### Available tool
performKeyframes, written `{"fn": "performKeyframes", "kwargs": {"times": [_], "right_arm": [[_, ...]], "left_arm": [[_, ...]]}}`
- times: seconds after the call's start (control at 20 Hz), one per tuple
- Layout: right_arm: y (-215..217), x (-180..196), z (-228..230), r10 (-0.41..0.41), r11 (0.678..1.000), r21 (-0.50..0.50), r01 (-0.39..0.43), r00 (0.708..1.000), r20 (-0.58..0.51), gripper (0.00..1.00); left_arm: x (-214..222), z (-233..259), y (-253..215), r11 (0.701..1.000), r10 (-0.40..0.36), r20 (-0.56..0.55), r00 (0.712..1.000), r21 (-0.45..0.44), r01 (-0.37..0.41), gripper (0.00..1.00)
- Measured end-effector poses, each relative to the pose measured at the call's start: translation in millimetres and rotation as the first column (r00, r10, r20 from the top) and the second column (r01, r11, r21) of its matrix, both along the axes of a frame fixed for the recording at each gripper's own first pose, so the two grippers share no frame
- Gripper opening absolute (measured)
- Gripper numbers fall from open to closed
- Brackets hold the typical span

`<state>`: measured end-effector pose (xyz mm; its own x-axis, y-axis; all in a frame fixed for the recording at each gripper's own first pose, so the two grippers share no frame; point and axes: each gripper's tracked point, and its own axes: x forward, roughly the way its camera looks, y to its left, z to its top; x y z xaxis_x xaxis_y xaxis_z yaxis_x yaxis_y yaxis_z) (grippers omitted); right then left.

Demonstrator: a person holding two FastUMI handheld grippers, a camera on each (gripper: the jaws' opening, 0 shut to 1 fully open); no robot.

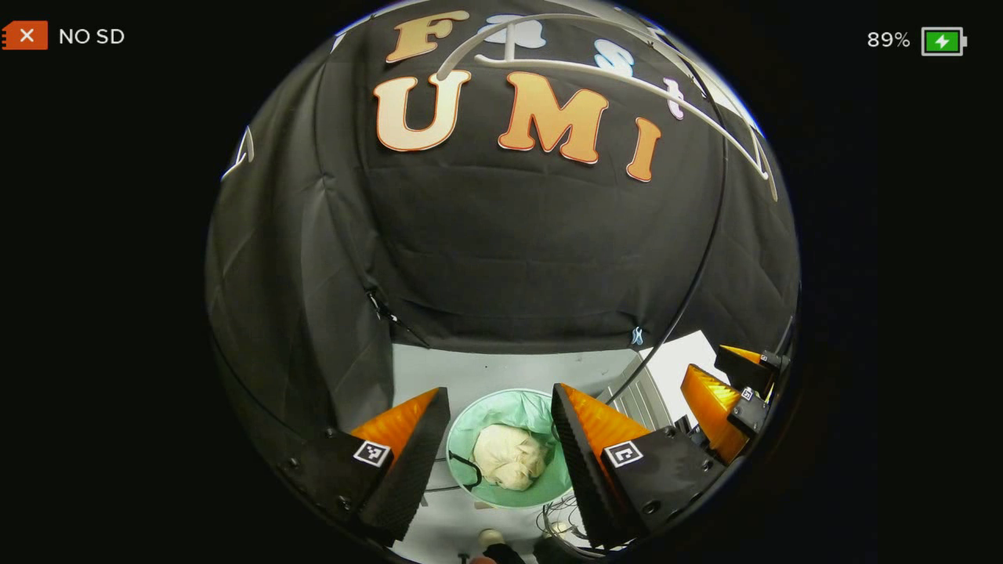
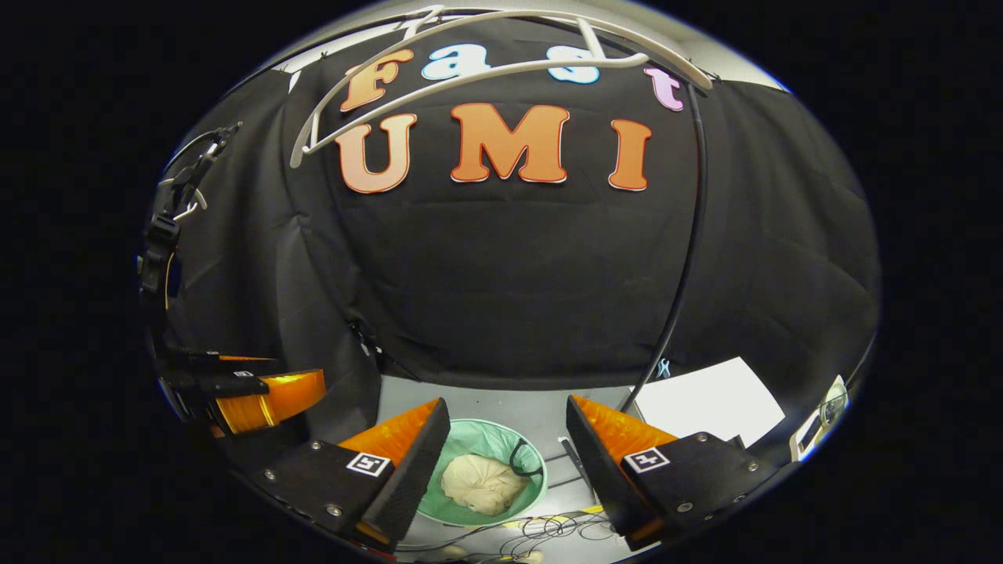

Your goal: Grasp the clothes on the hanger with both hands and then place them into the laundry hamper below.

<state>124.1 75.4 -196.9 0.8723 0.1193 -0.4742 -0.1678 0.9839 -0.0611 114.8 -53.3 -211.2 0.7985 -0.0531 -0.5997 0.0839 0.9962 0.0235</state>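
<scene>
- In the left gripper view my left gripper (image 1: 501,450) is spread wide, its two orange-and-black fingers well apart, pinching nothing and touching nothing.
- Between those fingers and far below I see the laundry hamper (image 1: 541,489), a round green-lined tub standing on the floor (image 1: 509,368).
- The clothes (image 1: 509,457) lie inside that hamper as a pale cream bundle, near its middle.
- At the right edge of this view sits my right gripper (image 1: 733,384), its orange fingers parted with nothing between them.
- In the right gripper view the left gripper (image 2: 258,388) shows at the left edge, fingers apart.
- The right gripper (image 2: 509,450) is spread just as wide, empty, touching nothing.
- Between its fingers I see the hamper (image 2: 501,435) again, with the cream bundle (image 2: 483,484) resting in it beside a black loop of strap.
- Thin cables (image 2: 541,529) trail across the grey floor (image 2: 486,399) just in front of the hamper.
- A white sheet (image 2: 709,399) lies on the floor to the right.
- High above, a white hanger (image 2: 486,66) hangs bare against the black cloth wall (image 2: 509,266), and a thin black pole (image 2: 689,235) runs down to the floor.
</scene>
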Motion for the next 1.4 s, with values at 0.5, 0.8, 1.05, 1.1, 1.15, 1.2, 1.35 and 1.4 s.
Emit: {"fn": "performKeyframes", "kwargs": {"times": [0.5,0.8,1.05,1.1,1.15,1.2,1.35,1.4], "right_arm": [[-44.1,-32.0,38.9,-0.056,0.998,0.029,0.054,0.996,0.072,0.93],[-83.1,-72.5,95.7,-0.094,0.995,0.058,0.085,0.98,0.175,0.93],[-110.5,-102.6,154.3,-0.115,0.992,0.082,0.095,0.955,0.275,0.93],[-114.7,-106.4,164.1,-0.117,0.992,0.085,0.096,0.949,0.291,0.93],[-120.6,-109.6,174.3,-0.119,0.991,0.089,0.096,0.945,0.306,0.93],[-127.7,-112.6,183.1,-0.122,0.991,0.093,0.097,0.94,0.319,0.88],[-140.7,-122.3,206.9,-0.124,0.99,0.11,0.09,0.925,0.36,0.93],[-142.8,-125.4,214.5,-0.121,0.99,0.114,0.084,0.92,0.373,0.93]], "left_arm": [[-28.5,31.5,-2.4,1.0,0.016,0.062,0.998,0.02,-0.017,0.82],[-57.2,86.9,-8.2,0.999,0.041,0.195,0.98,-0.002,-0.041,0.82],[-80.7,148.1,-20.9,0.999,0.036,0.348,0.937,0.012,-0.042,0.82],[-84.5,162.5,-25.1,0.999,0.032,0.373,0.927,0.01,-0.039,0.82],[-87.0,173.2,-28.3,0.999,0.028,0.394,0.919,0.008,-0.034,0.81],[-90.1,185.0,-33.1,1.0,0.022,0.414,0.91,0.01,-0.029,0.81],[-100.4,217.5,-48.6,1.0,0.013,0.463,0.886,0.009,-0.019,0.79],[-104.1,227.1,-53.1,1.0,0.012,0.478,0.878,0.007,-0.017,0.81]]}}
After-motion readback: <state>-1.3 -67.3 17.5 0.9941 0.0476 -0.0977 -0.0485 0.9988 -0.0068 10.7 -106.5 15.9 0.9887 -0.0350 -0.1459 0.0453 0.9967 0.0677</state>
